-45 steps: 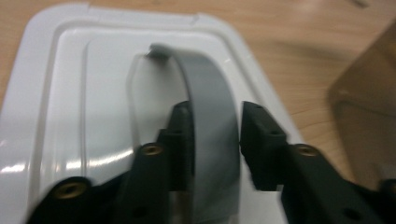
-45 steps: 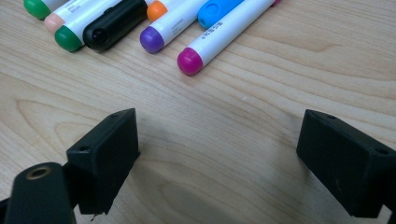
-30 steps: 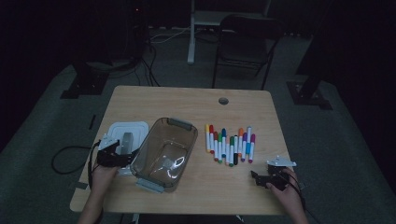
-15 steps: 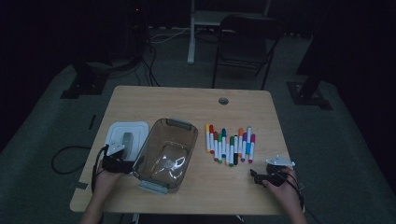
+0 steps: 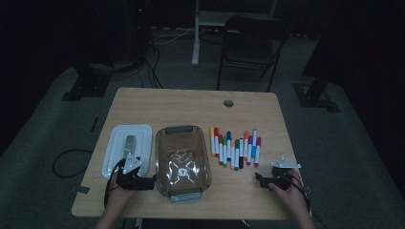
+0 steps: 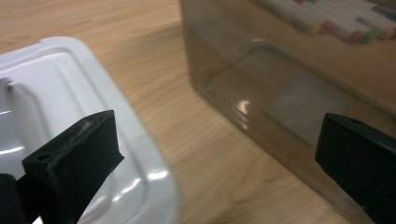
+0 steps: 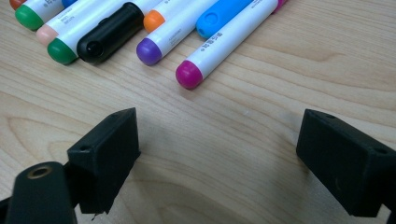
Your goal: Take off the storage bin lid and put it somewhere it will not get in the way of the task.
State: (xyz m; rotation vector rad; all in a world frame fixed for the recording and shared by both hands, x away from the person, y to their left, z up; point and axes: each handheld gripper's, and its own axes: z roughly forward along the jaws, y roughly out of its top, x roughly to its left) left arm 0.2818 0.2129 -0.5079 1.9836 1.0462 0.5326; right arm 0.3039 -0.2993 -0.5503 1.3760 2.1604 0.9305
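Note:
A row of coloured markers (image 5: 234,148) lies on the wooden table (image 5: 191,107), right of a clear plastic container (image 5: 183,160). A white lid (image 5: 127,146) lies flat to the container's left. My left gripper (image 5: 151,182) is open at the container's near left corner. In the left gripper view (image 6: 219,130), one jaw hangs over the lid (image 6: 70,88) and the other is by the container wall (image 6: 280,93). My right gripper (image 5: 258,178) is open and empty just in front of the markers. In the right gripper view (image 7: 219,123), a magenta-capped marker (image 7: 219,51) and a black marker (image 7: 109,32) lie just beyond the jaws.
A round cable hole (image 5: 228,103) sits near the table's far edge. A dark chair (image 5: 248,43) and stand bases (image 5: 83,88) are on the floor behind. Bare wood lies along the front edge between my hands.
My left gripper has drawn back toward the front edge and a little right, off the lid to the container's corner. The right gripper has barely moved.

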